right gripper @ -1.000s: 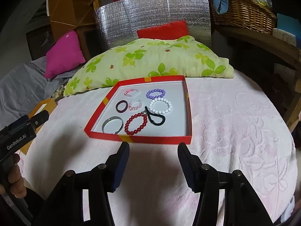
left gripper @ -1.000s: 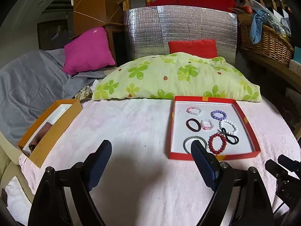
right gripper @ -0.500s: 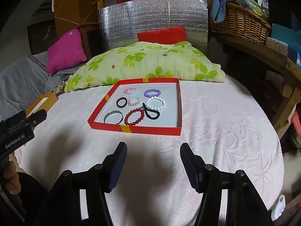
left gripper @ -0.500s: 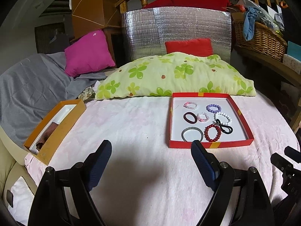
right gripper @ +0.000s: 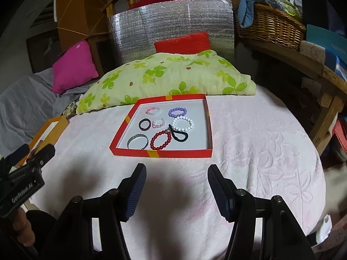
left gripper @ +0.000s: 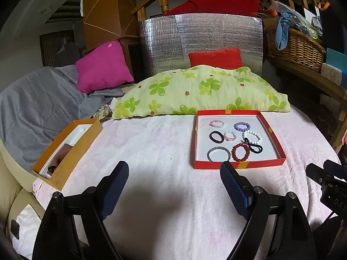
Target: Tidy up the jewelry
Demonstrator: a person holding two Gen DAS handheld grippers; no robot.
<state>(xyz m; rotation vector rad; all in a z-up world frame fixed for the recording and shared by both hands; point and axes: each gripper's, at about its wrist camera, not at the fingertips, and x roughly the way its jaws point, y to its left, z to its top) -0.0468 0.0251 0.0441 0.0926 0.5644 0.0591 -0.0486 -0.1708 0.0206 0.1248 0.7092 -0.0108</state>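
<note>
A shallow red tray (left gripper: 238, 164) (right gripper: 160, 152) lies on the pink bedspread. It holds a red bead bracelet (left gripper: 239, 151), a grey bangle (left gripper: 219, 153), a black hair tie (left gripper: 253, 147), white (left gripper: 252, 136), purple (left gripper: 241, 126) and pink (left gripper: 216, 123) bead bracelets, and a dark ring (left gripper: 216, 136). My left gripper (left gripper: 173, 169) hovers open before the tray's near left corner, nothing between its fingers. My right gripper (right gripper: 176, 169) is open too, less wide, short of the tray's front rim and empty.
An orange box (left gripper: 71, 151) (right gripper: 46, 130) with a white lining sits at the bed's left edge. A green-flowered pillow (left gripper: 199, 91) lies just behind the tray. A wicker basket (right gripper: 269, 23) stands on a wooden shelf at the right. A hand (right gripper: 21, 223) holds the left gripper.
Both grippers have drawn back and up from the tray, which now looks smaller and farther in both views. The right jaws stand slightly wider than a second ago.
</note>
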